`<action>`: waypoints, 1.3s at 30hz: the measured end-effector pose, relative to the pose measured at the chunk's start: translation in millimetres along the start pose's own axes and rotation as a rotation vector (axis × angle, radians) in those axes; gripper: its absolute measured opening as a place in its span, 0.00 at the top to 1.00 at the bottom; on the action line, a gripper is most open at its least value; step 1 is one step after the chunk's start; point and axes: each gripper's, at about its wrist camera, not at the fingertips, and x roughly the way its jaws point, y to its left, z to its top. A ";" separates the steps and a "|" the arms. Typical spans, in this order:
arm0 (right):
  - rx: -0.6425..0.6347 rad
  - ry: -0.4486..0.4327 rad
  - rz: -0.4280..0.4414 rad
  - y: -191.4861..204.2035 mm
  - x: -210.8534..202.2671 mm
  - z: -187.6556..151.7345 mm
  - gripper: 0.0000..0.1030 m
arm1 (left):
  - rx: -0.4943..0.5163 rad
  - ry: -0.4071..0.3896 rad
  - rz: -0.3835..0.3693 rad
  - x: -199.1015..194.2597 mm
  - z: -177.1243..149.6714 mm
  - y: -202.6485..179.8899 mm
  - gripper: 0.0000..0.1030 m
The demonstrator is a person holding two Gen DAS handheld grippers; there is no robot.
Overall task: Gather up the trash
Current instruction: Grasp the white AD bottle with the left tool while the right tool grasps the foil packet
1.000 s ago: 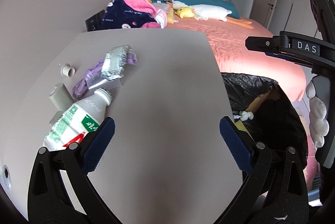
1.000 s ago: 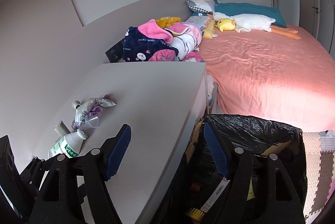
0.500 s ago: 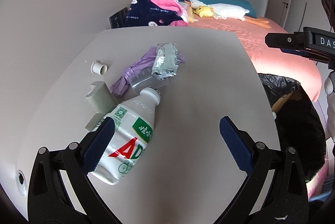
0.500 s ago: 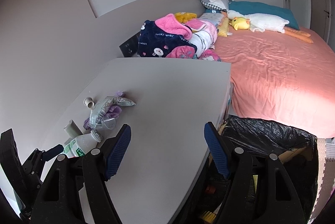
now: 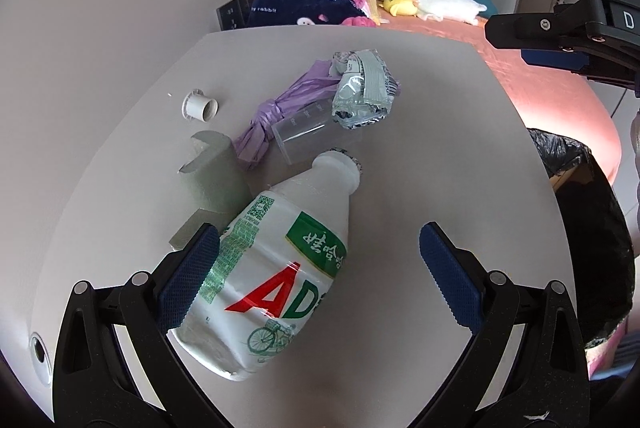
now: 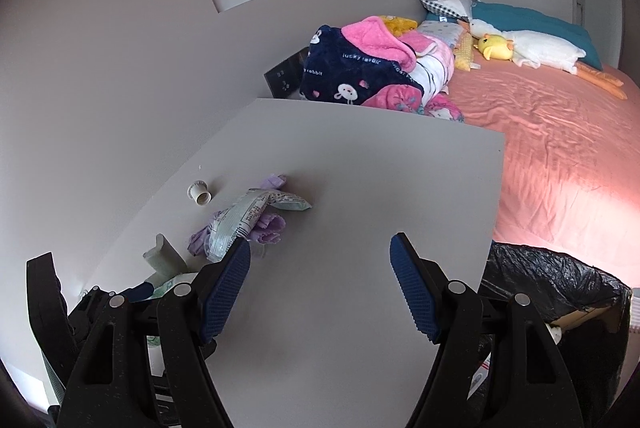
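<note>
While the fingers stayed spread, we recorded:
Left gripper: fingers wide apart, straddling the bottle, one pad at its flank; nothing pinched.
Bottle: lay on its side on the counter, nearest of the trash.
Right gripper: spread, empty, waiting.
Bin bag: open beside the counter edge, for short drops.

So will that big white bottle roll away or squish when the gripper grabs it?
The white bottle lies on its side, so a nudge could roll it. Its base looks dented, so it is probably empty, light and squishy. The glossy label may be slippery.
</note>
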 end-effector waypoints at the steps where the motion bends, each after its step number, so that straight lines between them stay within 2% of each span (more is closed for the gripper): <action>1: -0.005 0.003 -0.001 2.3 2.1 0.6 0.29 | -0.005 0.009 -0.007 2.5 -1.1 1.0 0.06; 9: -0.034 0.031 0.027 21.5 27.7 7.0 0.29 | -0.010 0.021 -0.011 9.2 -6.5 2.2 0.06; 12: -0.048 0.041 0.053 31.4 37.7 9.4 0.36 | -0.021 0.025 -0.007 12.5 -7.5 4.8 0.07; 19: -0.055 0.093 0.102 47.2 66.5 12.9 0.51 | -0.027 0.049 -0.014 21.8 -8.4 10.7 0.24; 28: -0.034 0.146 0.142 57.4 92.0 14.5 0.55 | -0.026 0.044 -0.019 20.6 -9.5 10.8 0.25; 34: -0.045 0.138 0.166 64.1 90.9 13.0 0.56 | -0.033 0.041 -0.033 20.7 -8.7 14.0 0.25; 35: -0.067 0.138 0.160 67.2 91.4 12.7 0.66 | -0.038 0.040 -0.037 20.3 -9.0 14.9 0.25; 36: -0.086 0.142 0.164 69.9 92.3 12.2 0.72 | -0.042 0.038 -0.040 19.9 -9.4 15.4 0.25; 39: -0.106 0.125 0.174 72.3 89.5 9.8 0.78 | -0.050 0.038 -0.043 19.4 -9.4 17.4 0.25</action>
